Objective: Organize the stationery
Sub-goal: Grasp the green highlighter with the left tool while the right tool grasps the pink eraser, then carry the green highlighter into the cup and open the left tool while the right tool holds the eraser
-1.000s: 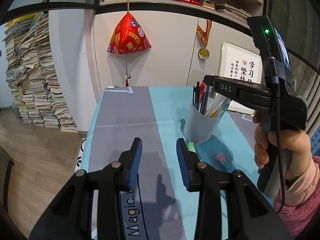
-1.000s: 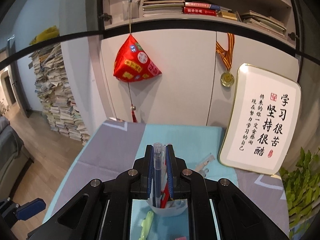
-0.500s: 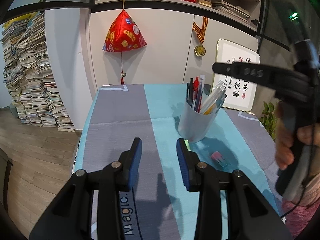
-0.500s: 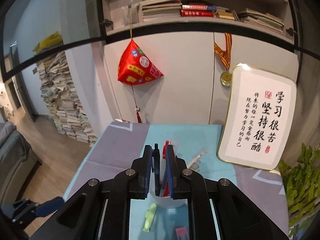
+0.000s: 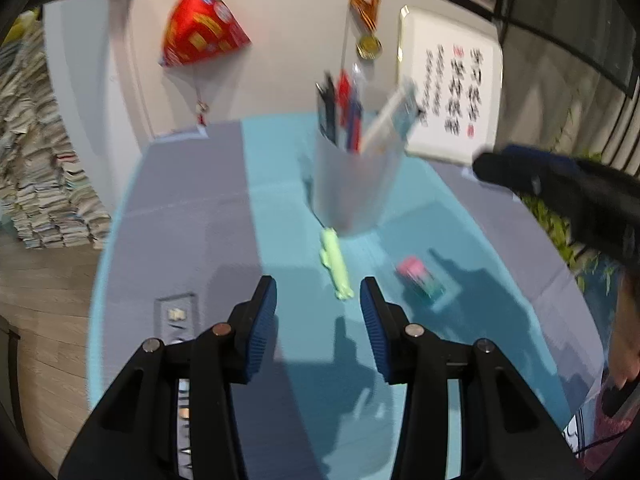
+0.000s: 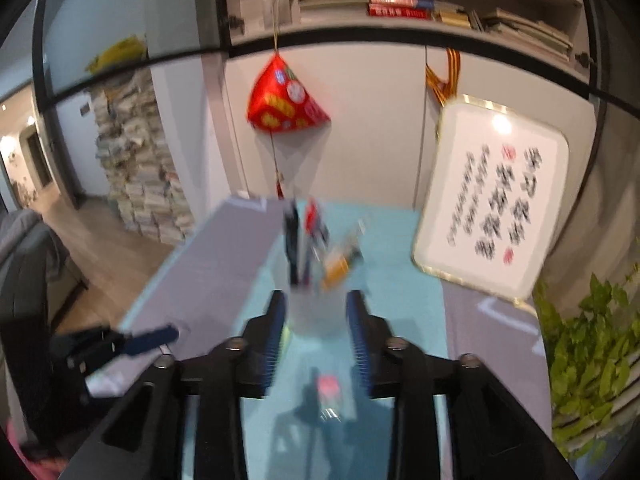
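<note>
This is a home study. A wall shelf [image 6: 400,4] carries stacked books, tall piles of papers [image 6: 136,160] stand on the wooden floor, and a framed white calligraphy board [image 6: 492,208] leans beside a red pyramid-shaped fabric ornament [image 6: 286,104] and a gold medal on a striped ribbon [image 5: 368,46]. A leafy green houseplant [image 6: 592,352] grows nearby.

Table covered with a grey and turquoise cloth [image 5: 192,216], translucent pen cup [image 5: 354,184] full of pens standing on the turquoise stripe, pale green eraser-like item [image 5: 337,266] just beside the cup, pink and teal small item [image 5: 420,280] near it, framed calligraphy board [image 6: 496,208] leaning at the far edge.
</note>
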